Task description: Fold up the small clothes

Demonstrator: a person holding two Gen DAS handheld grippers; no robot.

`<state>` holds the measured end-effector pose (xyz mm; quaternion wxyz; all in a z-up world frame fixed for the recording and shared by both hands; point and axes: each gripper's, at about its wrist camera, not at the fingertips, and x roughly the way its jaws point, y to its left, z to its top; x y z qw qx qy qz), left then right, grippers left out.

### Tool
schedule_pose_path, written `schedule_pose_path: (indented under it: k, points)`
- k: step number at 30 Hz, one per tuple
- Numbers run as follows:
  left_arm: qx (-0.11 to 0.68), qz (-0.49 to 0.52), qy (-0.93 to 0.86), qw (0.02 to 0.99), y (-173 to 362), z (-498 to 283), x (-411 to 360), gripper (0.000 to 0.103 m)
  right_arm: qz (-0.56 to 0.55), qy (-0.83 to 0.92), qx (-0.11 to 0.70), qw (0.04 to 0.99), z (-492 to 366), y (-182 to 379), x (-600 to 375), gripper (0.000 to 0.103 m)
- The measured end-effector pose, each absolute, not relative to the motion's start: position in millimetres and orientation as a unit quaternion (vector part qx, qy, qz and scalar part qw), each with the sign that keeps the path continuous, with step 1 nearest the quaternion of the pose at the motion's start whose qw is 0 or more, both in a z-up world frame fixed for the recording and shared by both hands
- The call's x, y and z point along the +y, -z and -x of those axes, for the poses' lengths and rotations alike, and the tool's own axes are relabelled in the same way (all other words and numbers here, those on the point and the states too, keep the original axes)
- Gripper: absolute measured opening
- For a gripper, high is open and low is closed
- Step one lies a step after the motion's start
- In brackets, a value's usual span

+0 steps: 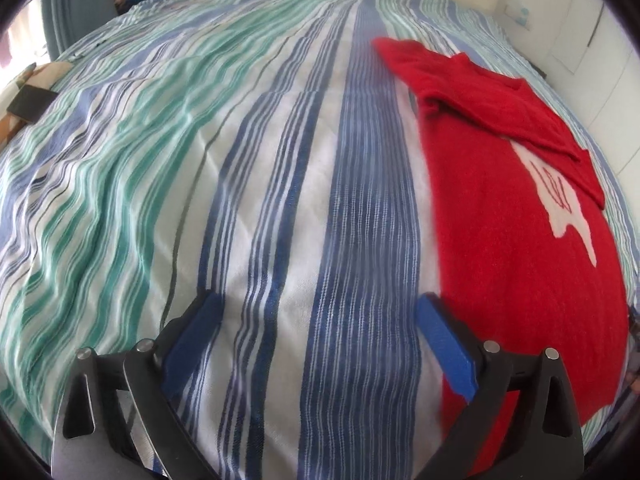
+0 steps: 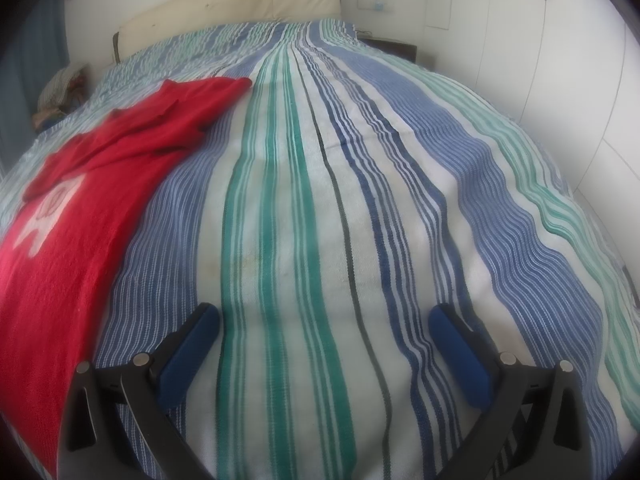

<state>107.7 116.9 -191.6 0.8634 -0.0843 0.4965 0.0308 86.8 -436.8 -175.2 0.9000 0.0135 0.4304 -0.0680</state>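
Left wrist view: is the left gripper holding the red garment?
No. The left gripper stands open over the striped bedspread, and the red garment lies beside it, not between the pads.

We list one red knit sweater [image 1: 516, 256] — small, with a white motif [image 1: 560, 196] on its front. It lies spread flat on the striped bedspread [image 1: 256, 184], one sleeve [image 1: 492, 104] folded across the chest — held by nothing.

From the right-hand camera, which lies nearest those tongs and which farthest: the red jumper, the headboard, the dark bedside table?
1. Red jumper, left, spread on the striped bedspread.
2. Dark bedside table, far right.
3. Cream headboard, along the back wall.
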Motion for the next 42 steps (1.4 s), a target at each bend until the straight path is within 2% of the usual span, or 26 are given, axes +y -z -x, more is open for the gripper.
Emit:
schedule_pose_path:
  k: [42]
  points:
    - [0.489, 0.074, -0.035, 0.868, 197.0, -102.6, 115.7, 0.102, -0.013, 0.069, 0.43, 0.9, -85.7, 176.0, -435.6, 0.103]
